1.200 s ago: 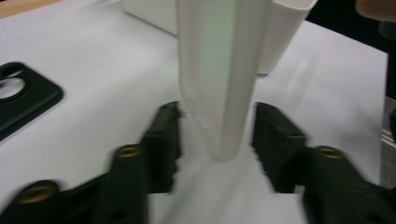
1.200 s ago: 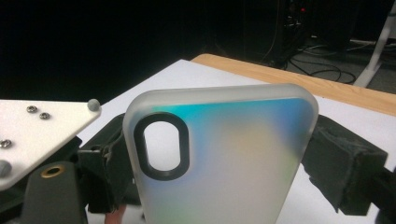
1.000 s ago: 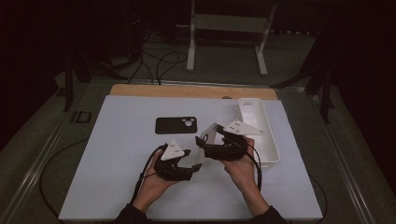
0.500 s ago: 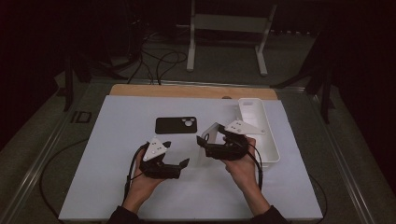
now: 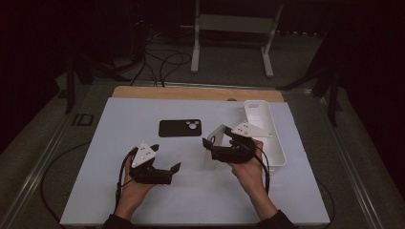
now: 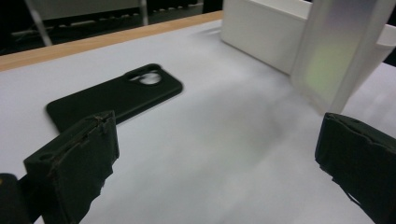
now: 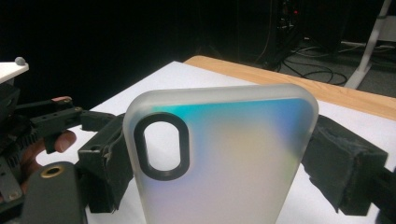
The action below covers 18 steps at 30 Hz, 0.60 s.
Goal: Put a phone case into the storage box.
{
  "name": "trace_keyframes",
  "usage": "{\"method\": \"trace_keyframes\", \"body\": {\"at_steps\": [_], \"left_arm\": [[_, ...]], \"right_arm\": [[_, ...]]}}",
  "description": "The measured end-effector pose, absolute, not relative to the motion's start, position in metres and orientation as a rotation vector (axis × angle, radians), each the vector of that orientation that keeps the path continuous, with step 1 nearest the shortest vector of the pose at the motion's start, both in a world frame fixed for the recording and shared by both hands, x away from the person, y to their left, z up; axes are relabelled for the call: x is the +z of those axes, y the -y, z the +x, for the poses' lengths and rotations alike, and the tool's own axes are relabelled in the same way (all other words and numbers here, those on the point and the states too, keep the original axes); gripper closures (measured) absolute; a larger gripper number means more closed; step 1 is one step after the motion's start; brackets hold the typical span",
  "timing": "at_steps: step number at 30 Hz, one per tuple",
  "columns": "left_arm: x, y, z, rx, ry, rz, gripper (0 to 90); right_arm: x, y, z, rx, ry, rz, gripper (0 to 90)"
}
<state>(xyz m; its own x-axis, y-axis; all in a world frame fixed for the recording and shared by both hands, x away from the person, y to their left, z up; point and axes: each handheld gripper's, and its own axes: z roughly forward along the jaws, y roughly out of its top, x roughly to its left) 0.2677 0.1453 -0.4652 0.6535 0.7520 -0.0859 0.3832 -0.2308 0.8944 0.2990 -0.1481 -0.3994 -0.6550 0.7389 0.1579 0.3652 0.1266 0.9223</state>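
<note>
The frosted phone case stands upright between the jaws of the right tongs, which are closed on its two long edges. It is held above the white worktop, just beside the white tray. It shimmers blue and green, and it has one oval camera opening with a dark rim. No brand or writing can be read on it.

The left tongs are held apart, low over the worktop, with the jaws wide open and nothing between them. A second case, the black phone case, lies flat farther back on the worktop.

In total: two cases, one tray, two tongs.
</note>
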Motion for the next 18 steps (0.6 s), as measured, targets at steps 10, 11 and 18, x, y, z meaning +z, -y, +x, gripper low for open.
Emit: {"method": "trace_keyframes", "body": {"at_steps": [10,11,18], "left_arm": [[-0.476,-0.192,0.254,0.551,-0.958,1.834,0.1],[-0.479,-0.198,0.253,0.573,-0.980,1.838,0.1],[-0.485,-0.213,0.244,0.603,-0.999,1.833,0.0]], "right_arm": [[-0.398,0.151,0.300,1.529,-2.064,1.078,16.9],[-0.398,0.151,0.300,1.529,-2.063,1.078,16.9],[-0.394,0.153,0.301,1.514,-2.058,1.062,16.9]]}}
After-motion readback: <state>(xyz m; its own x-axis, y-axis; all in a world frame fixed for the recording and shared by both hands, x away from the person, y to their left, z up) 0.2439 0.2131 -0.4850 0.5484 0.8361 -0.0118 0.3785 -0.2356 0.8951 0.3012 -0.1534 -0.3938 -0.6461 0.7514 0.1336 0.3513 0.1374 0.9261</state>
